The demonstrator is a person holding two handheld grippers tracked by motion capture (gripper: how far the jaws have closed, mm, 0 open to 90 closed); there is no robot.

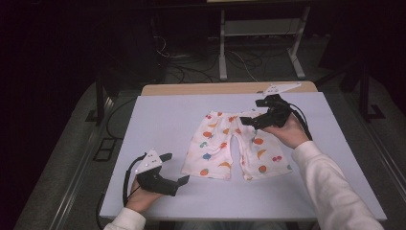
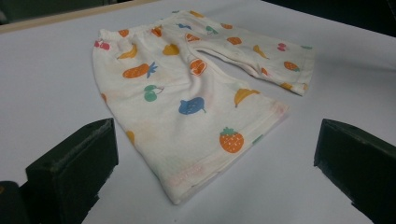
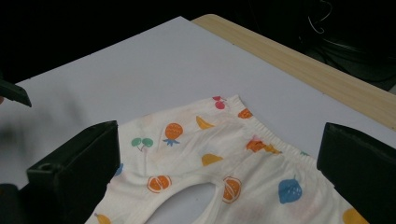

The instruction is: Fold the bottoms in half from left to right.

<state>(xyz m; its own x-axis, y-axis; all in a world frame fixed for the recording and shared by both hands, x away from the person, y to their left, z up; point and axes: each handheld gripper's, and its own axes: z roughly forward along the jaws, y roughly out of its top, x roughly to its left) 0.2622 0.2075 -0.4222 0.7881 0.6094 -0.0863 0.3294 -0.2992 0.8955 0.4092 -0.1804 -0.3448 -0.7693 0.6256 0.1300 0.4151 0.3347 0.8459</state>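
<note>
Shorts [image 1: 234, 146]: white, fruit-printed, lying flat and spread open near the middle of the worktop [image 1: 158, 120]. Waistband toward the far edge, both legs pointing toward the person. No fold is visible in the fabric; a few light wrinkles near the crotch seam.

Right tool [image 1: 246, 121]: held above the waistband on the person's right side, jaws wide apart, nothing between them. The right gripper view [image 3: 219, 154] looks down on the elastic waistband [image 3: 261, 135] and the crotch curve; the jaws straddle the cloth from above, and contact cannot be told.

Left tool [image 1: 174, 168]: low over the worktop, just beside the hem of the left leg, jaws also apart and empty. In the left gripper view [image 2: 215, 158] the leg hem [image 2: 224, 154] lies between the two jaws but ahead of them, not yet reached.

Judgement: the work looks like folding or gathering the shorts, and it stands at the very start. Garment laid out; no grasp made and no fold begun. Both grasps and all folding appear to remain.
</note>
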